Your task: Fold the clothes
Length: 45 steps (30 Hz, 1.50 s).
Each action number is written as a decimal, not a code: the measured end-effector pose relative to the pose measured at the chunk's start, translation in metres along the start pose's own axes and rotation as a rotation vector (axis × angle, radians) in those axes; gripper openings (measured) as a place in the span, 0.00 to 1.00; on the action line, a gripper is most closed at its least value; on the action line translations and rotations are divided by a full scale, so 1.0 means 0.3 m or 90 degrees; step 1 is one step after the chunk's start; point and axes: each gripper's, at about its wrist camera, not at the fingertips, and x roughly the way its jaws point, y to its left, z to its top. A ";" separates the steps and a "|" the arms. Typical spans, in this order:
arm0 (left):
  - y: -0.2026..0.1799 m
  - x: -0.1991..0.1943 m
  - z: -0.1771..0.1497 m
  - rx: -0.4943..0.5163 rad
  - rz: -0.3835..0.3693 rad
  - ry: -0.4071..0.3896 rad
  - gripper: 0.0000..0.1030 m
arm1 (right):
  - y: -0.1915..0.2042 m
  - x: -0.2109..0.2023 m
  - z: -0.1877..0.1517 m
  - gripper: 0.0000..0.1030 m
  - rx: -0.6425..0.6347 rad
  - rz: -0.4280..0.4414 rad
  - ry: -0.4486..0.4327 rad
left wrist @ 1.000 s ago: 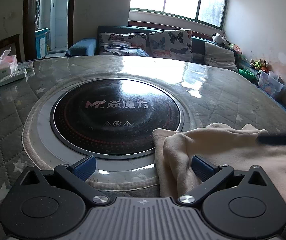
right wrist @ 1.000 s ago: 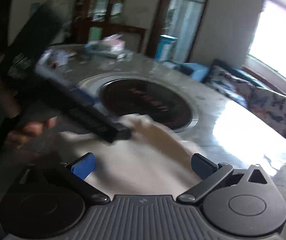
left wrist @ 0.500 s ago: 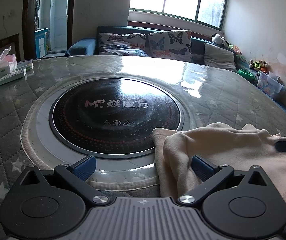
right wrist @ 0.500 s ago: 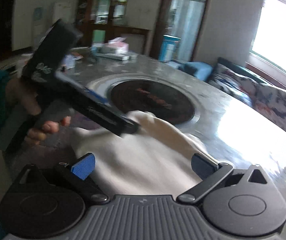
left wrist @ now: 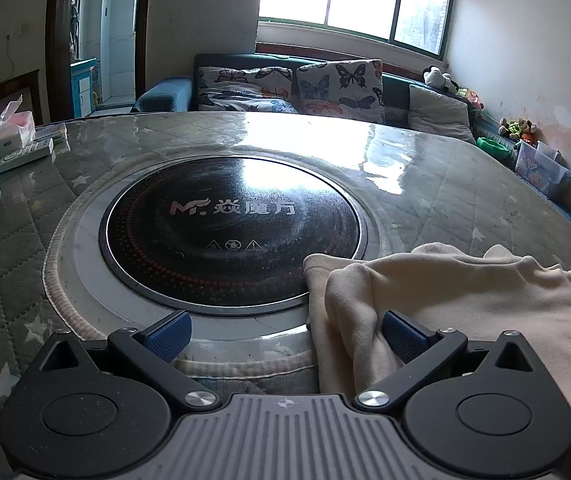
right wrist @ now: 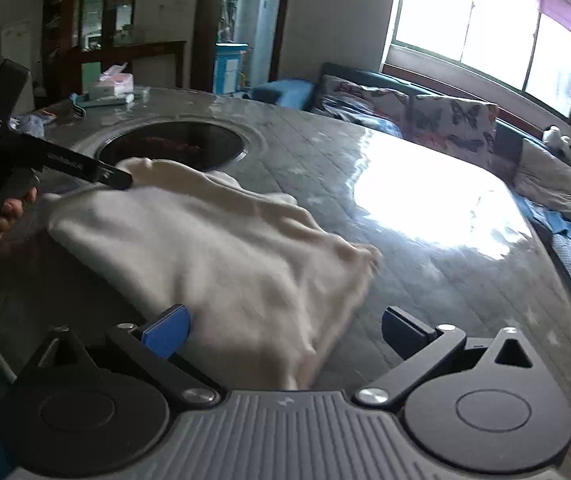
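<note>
A cream garment (left wrist: 465, 300) lies bunched on the round table, its left edge lapping the rim of the black cooktop (left wrist: 229, 232). My left gripper (left wrist: 285, 334) is open, its right finger touching the garment's left fold. In the right wrist view the garment (right wrist: 221, 248) spreads across the table, and the left gripper (right wrist: 113, 178) shows with its tip at the cloth's far corner. My right gripper (right wrist: 285, 332) is open and empty just above the garment's near edge.
The table (left wrist: 445, 184) has a glossy quilted cover. A tissue box (left wrist: 5, 136) and a remote sit at its far left edge. A sofa with butterfly cushions (left wrist: 325, 84) stands beyond the table under the window.
My right gripper has swung to the right and pulled back from the garment. The left gripper has stayed in place at the garment's left edge.
</note>
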 end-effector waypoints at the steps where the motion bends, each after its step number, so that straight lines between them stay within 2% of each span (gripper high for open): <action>1: -0.002 0.000 -0.001 0.002 0.001 0.000 1.00 | -0.008 -0.009 -0.004 1.00 0.001 -0.005 0.000; 7: -0.011 0.000 -0.005 0.012 0.007 0.001 1.00 | -0.048 -0.035 0.013 1.00 0.023 -0.021 -0.033; 12: -0.003 -0.007 -0.008 0.013 0.009 0.003 1.00 | -0.061 0.019 -0.030 1.00 0.023 -0.037 0.018; 18: -0.023 -0.020 0.000 0.016 0.019 0.006 1.00 | -0.112 -0.010 0.001 1.00 0.041 -0.043 -0.001; 24: -0.040 -0.023 0.017 0.029 0.026 0.002 1.00 | -0.148 0.109 0.109 1.00 0.053 -0.056 -0.010; 28: -0.036 -0.002 0.042 0.025 0.033 0.003 1.00 | -0.186 0.219 0.155 1.00 0.076 -0.067 0.015; 33: -0.039 0.035 0.063 0.026 0.033 0.011 1.00 | -0.196 0.325 0.168 1.00 0.067 -0.095 0.055; 39: -0.039 0.078 0.077 0.027 0.036 0.023 1.00 | -0.188 0.312 0.200 1.00 0.080 -0.078 0.024; 45: -0.023 0.079 0.078 0.006 0.031 0.034 1.00 | -0.150 0.346 0.211 1.00 0.054 -0.072 0.036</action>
